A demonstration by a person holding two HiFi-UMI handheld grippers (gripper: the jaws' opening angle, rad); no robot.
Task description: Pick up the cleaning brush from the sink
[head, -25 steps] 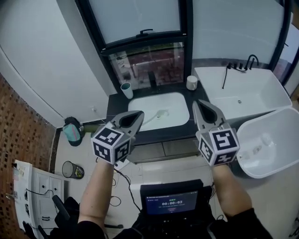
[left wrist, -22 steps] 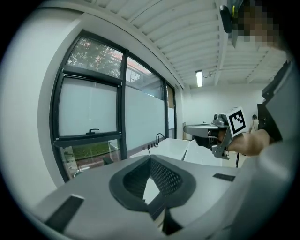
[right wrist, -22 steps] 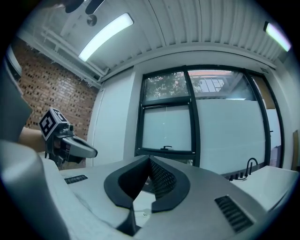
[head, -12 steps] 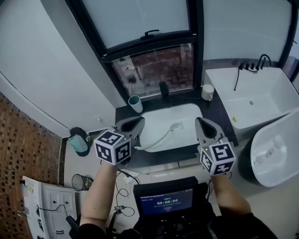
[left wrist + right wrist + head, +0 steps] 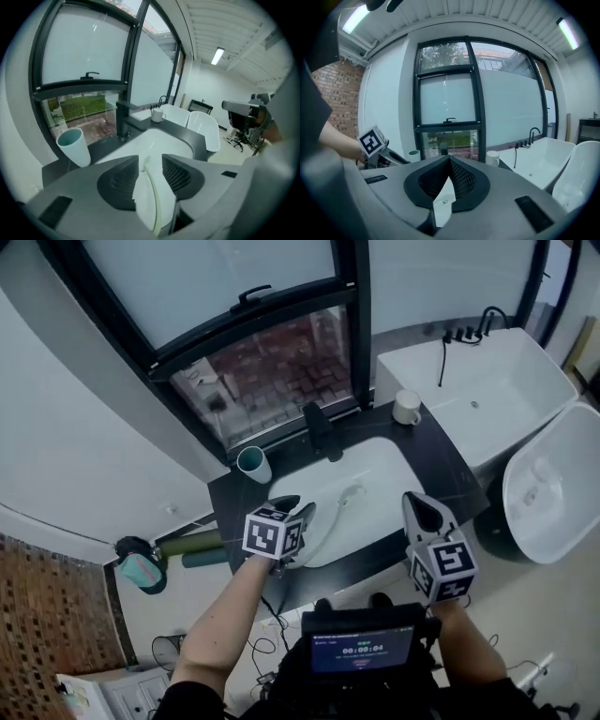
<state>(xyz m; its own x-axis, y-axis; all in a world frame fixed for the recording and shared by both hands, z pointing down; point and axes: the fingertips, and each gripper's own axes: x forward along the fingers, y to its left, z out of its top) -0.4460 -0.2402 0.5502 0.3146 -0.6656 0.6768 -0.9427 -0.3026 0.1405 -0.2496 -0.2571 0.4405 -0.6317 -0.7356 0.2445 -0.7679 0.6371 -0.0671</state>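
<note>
Two tongs out: your left tongs [image 5: 302, 514], just opened, straddle the brush [image 5: 339, 507] in the sink [image 5: 380, 472]; your right tongs [image 5: 413, 499] are closed, empty. Next: squeeze, lift.

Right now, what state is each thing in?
left tool, open; jaws have just been opening, cleaning brush handle between them, not gripped
right tool, shut, empty
cleaning brush, lying in the sink
teal cup, upright on the counter
white mug, upright on counter
</note>
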